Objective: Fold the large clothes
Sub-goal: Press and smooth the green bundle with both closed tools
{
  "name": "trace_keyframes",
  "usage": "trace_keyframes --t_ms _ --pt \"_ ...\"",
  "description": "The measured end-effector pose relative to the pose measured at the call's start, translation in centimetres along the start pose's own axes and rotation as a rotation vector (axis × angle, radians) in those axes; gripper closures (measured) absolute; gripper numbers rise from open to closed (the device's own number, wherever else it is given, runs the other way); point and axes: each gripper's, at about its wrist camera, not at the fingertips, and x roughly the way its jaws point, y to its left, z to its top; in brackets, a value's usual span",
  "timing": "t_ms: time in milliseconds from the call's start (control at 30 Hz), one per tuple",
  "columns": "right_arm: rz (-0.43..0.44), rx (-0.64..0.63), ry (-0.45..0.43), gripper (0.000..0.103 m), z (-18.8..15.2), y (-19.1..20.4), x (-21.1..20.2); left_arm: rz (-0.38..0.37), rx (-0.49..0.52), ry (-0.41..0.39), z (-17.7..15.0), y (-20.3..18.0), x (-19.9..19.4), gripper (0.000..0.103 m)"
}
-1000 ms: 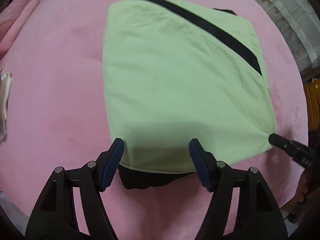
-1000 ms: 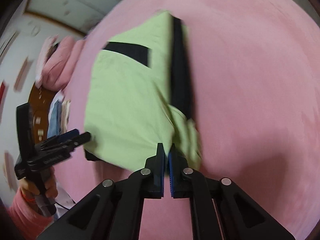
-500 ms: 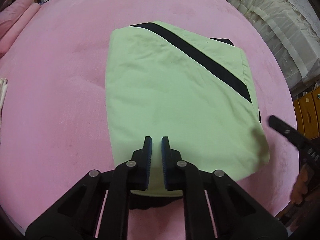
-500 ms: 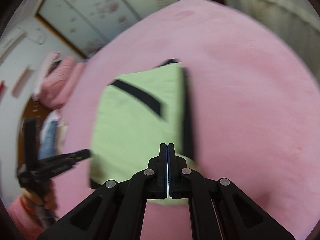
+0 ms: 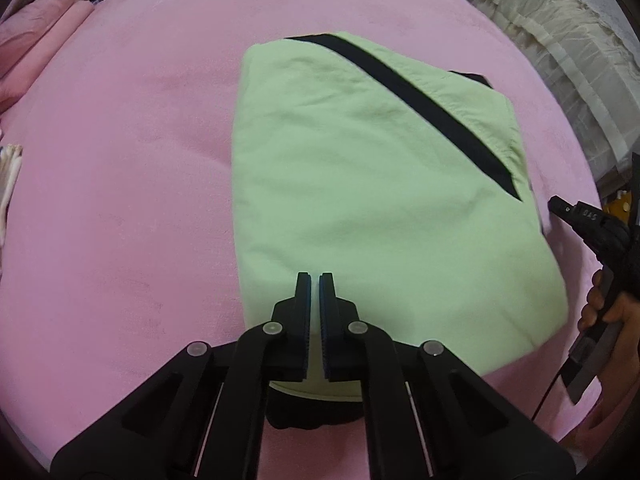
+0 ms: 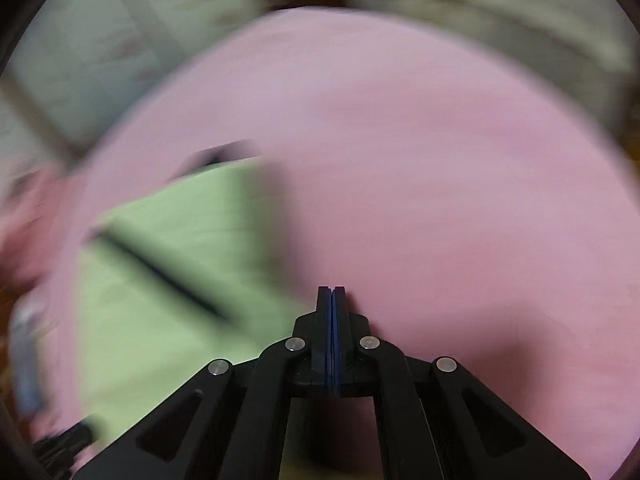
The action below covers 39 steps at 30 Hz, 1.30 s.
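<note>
A pink bed (image 5: 120, 208) fills both views, its plush cover bare all around the light-green garment (image 5: 372, 200), which lies folded into a thick rectangle at the centre of the left wrist view and runs from 12 toward 4 o'clock. It looks soft, light and limp, several layers deep, so it would likely sag if lifted by one corner; the near edge at 6 o'clock and the far corners seem the best places to pinch. A black stripe (image 5: 416, 108) crosses it toward 2 o'clock. There is open room at 9 o'clock. The left tongs (image 5: 314, 280) hover closed and empty over the near edge. The right tongs (image 6: 331, 292), also closed and empty, are over bare bedding, with the garment at 9 o'clock in that blurred view.
</note>
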Motion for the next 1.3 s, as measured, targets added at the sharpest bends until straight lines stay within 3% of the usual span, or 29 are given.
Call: trace_keyframes --t_ms 100,200,267,333,433,533,600,667,700,767,833,900,1000,1100,1167,1300 --pt "0.106 0.03 -0.016 0.102 0.5 -2.4 -2.9 -0.072 -0.012 -0.012 -0.7 -0.1 -1.6 0.1" --pt "0.31 -0.088 -0.034 0.102 -0.5 0.0 -6.0 -0.118 -0.026 0.029 -1.3 -0.6 -1.1 0.1" --pt "0.499 -0.162 0.074 0.102 -2.2 2.0 -6.5 -0.109 -0.03 0.068 -1.9 -1.0 0.0 0.1" --pt "0.55 -0.213 0.154 0.103 -4.0 3.4 -6.0 -0.089 -0.02 0.076 -2.5 -1.4 0.4 0.1" --pt "0.364 -0.312 0.179 0.102 -6.1 3.5 -4.8 -0.079 -0.003 0.072 -2.8 -1.3 0.4 0.1" --pt "0.289 -0.169 0.122 0.103 -5.4 -1.2 -5.1 -0.097 -0.019 0.076 -3.1 -0.2 0.5 0.1" --pt "0.216 -0.123 0.066 0.103 -4.4 -3.9 -6.3 -0.065 -0.02 0.07 -3.0 0.4 0.3 0.1" --pt "-0.039 -0.169 -0.014 0.103 -3.2 -5.8 -7.3 -0.059 -0.056 0.051 -2.6 1.2 -0.1 0.1" --pt "-0.05 -0.169 -0.035 0.103 -2.7 -7.2 -8.1 -0.061 -0.087 0.033 -2.5 1.8 -0.5 0.1" --pt "0.038 -0.099 -0.013 0.103 -1.9 -8.9 -8.9 -0.068 -0.109 0.014 -1.9 2.5 -1.0 0.1" --pt "0.17 -0.056 0.023 0.103 -1.4 -7.8 -9.2 -0.08 -0.093 -0.014 -0.6 2.5 -0.9 0.1" --pt "0.295 -0.116 0.075 0.103 -2.1 -2.4 -8.2 -0.11 -0.085 -0.035 1.2 2.3 -0.3 0.1" --pt "0.473 -0.188 0.16 0.102 -2.2 2.4 -6.6 -0.182 -0.108 -0.046 4.9 2.0 1.6 0.1" --pt "0.634 -0.196 0.287 0.102 -2.0 7.4 -2.8 -0.198 -0.145 -0.097 9.0 1.6 3.6 0.099" --pt "0.665 -0.194 0.334 0.102 -1.6 9.5 -0.5 -0.231 -0.181 -0.109 11.8 1.8 4.9 0.099" --pt "0.698 -0.172 0.297 0.102 1.2 11.5 2.9 -0.235 -0.224 -0.148 15.4 2.5 7.0 0.1"
